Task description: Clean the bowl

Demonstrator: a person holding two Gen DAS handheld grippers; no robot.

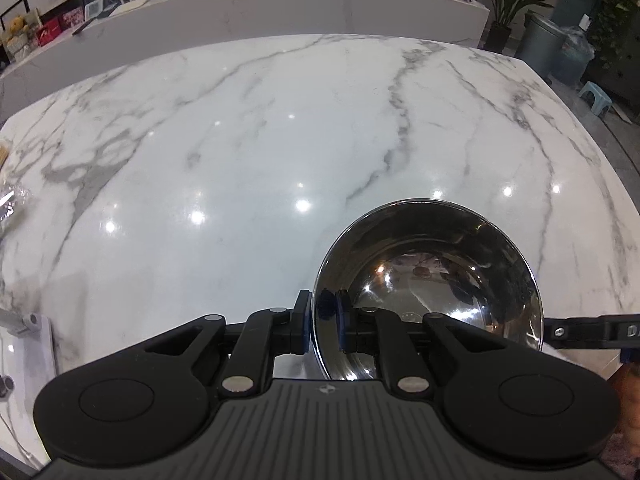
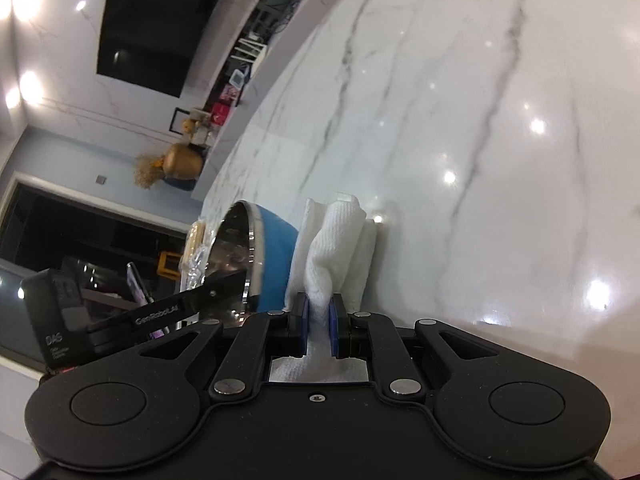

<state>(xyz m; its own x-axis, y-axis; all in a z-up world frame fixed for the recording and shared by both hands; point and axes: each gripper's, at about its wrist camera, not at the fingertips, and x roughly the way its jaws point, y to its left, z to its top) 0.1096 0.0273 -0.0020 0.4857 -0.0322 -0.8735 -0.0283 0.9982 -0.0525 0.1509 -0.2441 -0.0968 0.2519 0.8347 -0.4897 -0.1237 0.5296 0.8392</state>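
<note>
A steel bowl (image 1: 432, 280) with a mirror-bright inside sits over the marble table, its rim pinched by my left gripper (image 1: 323, 320), which is shut on the near-left edge. In the right wrist view the same bowl (image 2: 272, 256) shows a blue outside and steel rim, tilted on its side to the left. My right gripper (image 2: 318, 320) is shut on a bunched white paper towel (image 2: 340, 240), which sticks out ahead of the pads just right of the bowl's blue wall. The other gripper's black finger (image 1: 592, 330) reaches in at the bowl's right edge.
The white marble table (image 1: 240, 140) stretches ahead with a long ledge behind it. A clear wrapper (image 1: 12, 204) lies at the far left edge. A grey bin (image 1: 540, 40), a plant and a small blue stool (image 1: 596, 98) stand off the far right corner.
</note>
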